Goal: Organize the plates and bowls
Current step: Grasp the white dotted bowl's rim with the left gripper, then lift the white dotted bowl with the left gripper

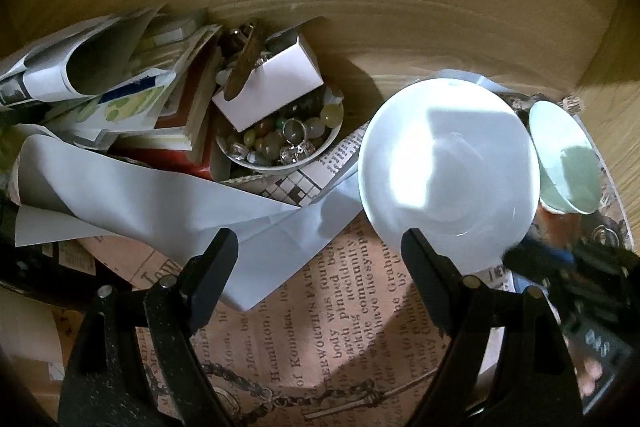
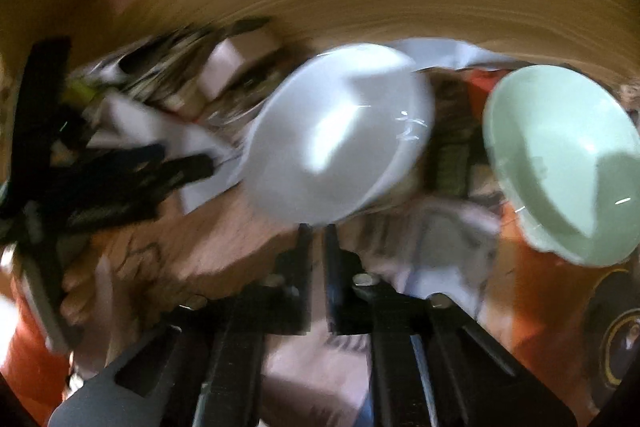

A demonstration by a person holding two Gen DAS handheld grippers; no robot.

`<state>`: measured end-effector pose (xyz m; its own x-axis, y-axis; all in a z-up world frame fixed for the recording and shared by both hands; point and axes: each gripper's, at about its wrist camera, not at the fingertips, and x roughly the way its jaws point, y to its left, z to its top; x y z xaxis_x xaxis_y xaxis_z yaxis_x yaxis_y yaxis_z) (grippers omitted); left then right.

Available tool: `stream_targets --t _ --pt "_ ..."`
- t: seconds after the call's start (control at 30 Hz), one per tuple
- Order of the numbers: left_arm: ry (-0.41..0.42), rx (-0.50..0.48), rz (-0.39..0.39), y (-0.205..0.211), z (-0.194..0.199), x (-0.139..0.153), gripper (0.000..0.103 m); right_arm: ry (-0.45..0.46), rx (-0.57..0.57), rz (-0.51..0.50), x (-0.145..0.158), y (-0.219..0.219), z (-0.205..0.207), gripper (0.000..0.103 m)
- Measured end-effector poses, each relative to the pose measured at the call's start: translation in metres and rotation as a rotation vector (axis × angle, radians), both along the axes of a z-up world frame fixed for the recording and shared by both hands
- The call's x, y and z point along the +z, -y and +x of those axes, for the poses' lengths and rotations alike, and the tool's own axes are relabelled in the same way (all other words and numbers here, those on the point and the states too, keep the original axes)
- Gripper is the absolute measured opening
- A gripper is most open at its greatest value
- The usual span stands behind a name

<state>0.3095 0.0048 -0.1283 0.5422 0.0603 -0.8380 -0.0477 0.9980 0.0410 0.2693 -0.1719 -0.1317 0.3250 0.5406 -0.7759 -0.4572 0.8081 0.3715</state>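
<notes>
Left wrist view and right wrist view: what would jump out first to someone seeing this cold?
The sunlit white bowl, tipped up just beyond the right gripper, whose fingers look nearly closed at its rim. A pale green bowl leans right beside it. To the left, a small bowl of beads sits amid heaped papers, with the left gripper open and empty over the newsprint.

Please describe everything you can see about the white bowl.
The white bowl is round, glossy and plain, ceramic by its look, with a shallow empty inside. A patch of light falls across it. It is tilted, with its near rim at the tips of the right gripper, whose fingers are nearly closed there. The green bowl sits beside it, apart. Printed paper lies beneath.
</notes>
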Motion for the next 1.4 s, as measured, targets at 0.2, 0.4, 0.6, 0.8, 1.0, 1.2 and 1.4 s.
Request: stream_targets --t 0.2,0.4,0.6,0.8,1.0,1.2,1.4 --pt "-0.003 0.003 0.015 0.000 -0.001 0.000 0.084 0.069 0.005 -0.080 0.000 -0.005 -0.013 0.006" --pt "0.020 -0.018 0.041 0.005 0.000 0.006 0.084 0.037 -0.131 -0.024 0.002 0.033 0.005 0.027" --pt "-0.002 -0.027 0.050 0.011 0.017 0.000 0.084 -0.046 -0.198 0.027 -0.009 0.042 0.030 0.031" --pt "-0.029 -0.042 0.075 0.020 0.034 -0.009 0.084 -0.076 -0.226 0.039 -0.019 0.033 0.044 0.034" --pt "-0.039 -0.058 0.078 0.023 0.045 -0.018 0.070 -0.101 -0.253 0.041 -0.031 0.027 0.061 0.032" --pt "-0.056 -0.096 0.042 0.030 0.051 -0.025 0.045 -0.105 -0.268 0.030 -0.035 0.026 0.066 0.022" --pt "-0.065 -0.149 0.063 0.050 0.052 -0.030 0.015 -0.081 -0.243 -0.010 -0.031 0.019 0.058 0.022"
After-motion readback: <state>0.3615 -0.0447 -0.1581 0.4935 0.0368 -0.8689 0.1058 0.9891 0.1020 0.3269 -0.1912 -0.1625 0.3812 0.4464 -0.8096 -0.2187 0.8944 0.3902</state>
